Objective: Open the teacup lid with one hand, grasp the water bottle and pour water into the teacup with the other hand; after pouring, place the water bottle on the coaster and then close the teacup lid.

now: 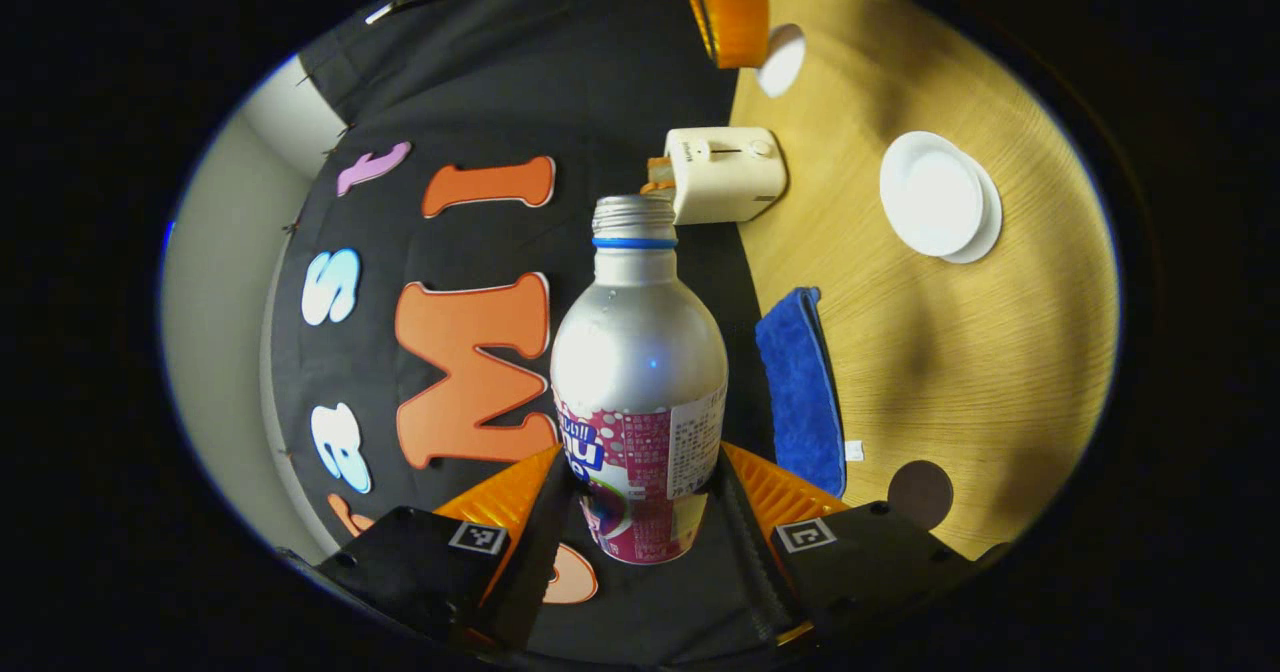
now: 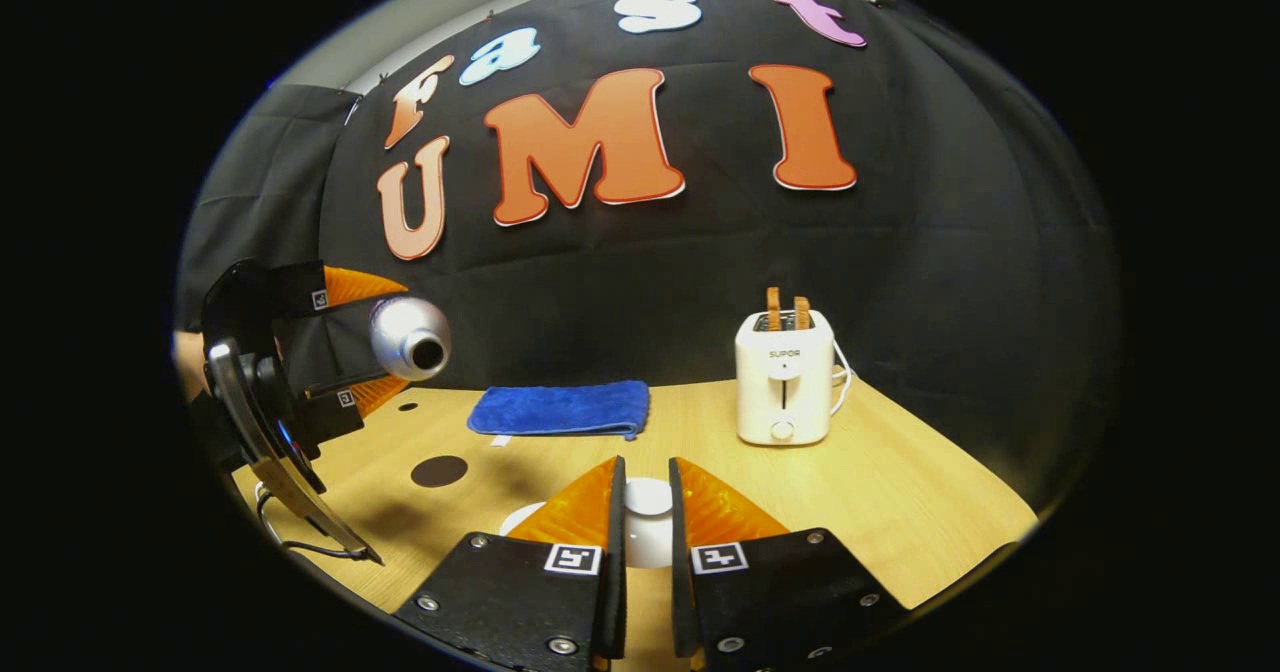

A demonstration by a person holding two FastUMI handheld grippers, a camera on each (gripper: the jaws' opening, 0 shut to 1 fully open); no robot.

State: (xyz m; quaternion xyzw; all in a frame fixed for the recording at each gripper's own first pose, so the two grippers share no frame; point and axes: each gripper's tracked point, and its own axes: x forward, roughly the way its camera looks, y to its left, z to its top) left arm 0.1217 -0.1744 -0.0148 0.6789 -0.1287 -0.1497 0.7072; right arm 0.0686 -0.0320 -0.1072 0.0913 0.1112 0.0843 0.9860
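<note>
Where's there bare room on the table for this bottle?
The dark coaster is bare, with open wood between it and the blue cloth. More bare table lies right of the toaster. Crowded under the right tongs, which grip the white lid.

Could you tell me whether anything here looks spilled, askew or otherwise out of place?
Nothing looks spilled or damaged. The one odd pose is deliberate: the water bottle, uncapped, is tipped nearly level in the left gripper, mouth toward the right gripper, which pinches the teacup lid. The blue cloth and the toaster sit tidily.
</note>
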